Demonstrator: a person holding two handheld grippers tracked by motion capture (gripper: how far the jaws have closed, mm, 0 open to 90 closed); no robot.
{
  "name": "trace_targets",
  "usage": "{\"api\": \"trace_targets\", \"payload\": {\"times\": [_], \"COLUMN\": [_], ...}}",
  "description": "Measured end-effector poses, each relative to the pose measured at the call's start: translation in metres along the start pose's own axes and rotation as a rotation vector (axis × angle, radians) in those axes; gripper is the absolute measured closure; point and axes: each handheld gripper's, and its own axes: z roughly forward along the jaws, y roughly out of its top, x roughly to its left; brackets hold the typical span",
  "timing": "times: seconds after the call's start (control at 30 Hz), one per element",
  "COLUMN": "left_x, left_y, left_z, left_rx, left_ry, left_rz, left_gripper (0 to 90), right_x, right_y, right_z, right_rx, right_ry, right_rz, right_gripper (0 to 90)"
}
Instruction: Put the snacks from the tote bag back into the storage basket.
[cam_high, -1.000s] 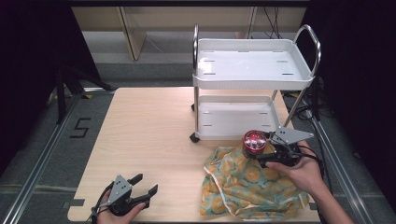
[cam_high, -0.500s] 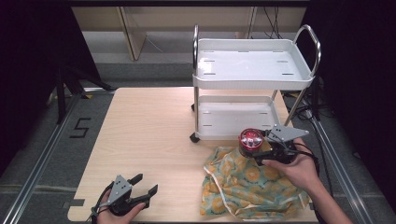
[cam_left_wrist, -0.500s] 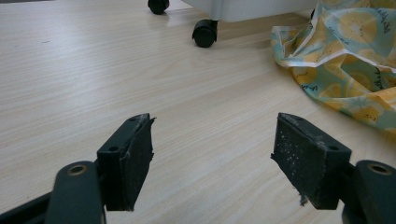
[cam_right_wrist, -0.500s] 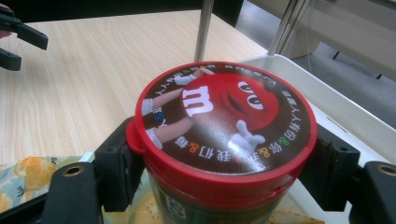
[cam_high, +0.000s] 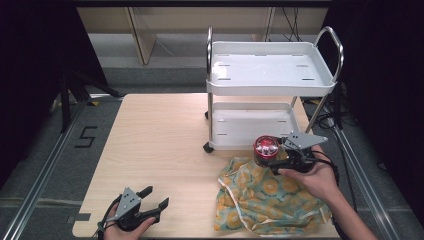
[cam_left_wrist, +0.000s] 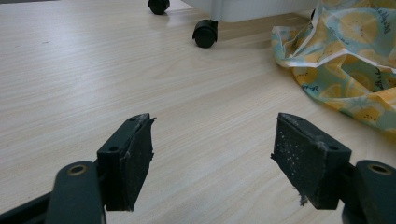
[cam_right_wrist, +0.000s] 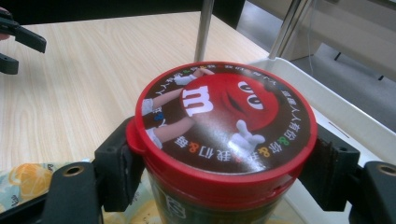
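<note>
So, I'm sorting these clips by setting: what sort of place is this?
Probably a lab or recording room, not a home: a bare wooden table on a metal frame, a white cart, cables on grey flooring, and dark surroundings.

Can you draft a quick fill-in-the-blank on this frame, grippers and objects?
1. The right hand-held gripper is shut on a tub with a ____ lid.
2. The left hand-held gripper is ____, nothing between its jaws.
3. The cloth is printed with ____ slices.
4. The cart stands on the ____ on castors.

Missing words: red; open; orange; table
</note>
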Motion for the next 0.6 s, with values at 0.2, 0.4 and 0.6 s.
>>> {"api": "trace_targets", "payload": {"times": [0.2,0.4,0.6], "left_x": [0.0003,0.0007,0.0009], "left_y": [0.0000,0.0004,0.0005], "left_z": [0.0000,-0.0006,-0.0008], "left_rx": [-0.005,-0.005,-0.011], "left_ry": [-0.001,0.002,0.005], "left_rz": [0.002,0.007,0.002], "left_gripper": [27.9,27.9,28.0], "right_x": [-0.0013,-0.0015,-0.0009], "right_y": [0.0017,0.0027,0.0030], "right_z": [0.0030,0.0062,0.0097], "right_rx": [-0.007,-0.010,-0.007], "right_ry": [-0.003,0.003,0.006], "right_rz": [-0.008,-0.014,-0.001], "right_gripper": [26.5,26.5,26.5]}}
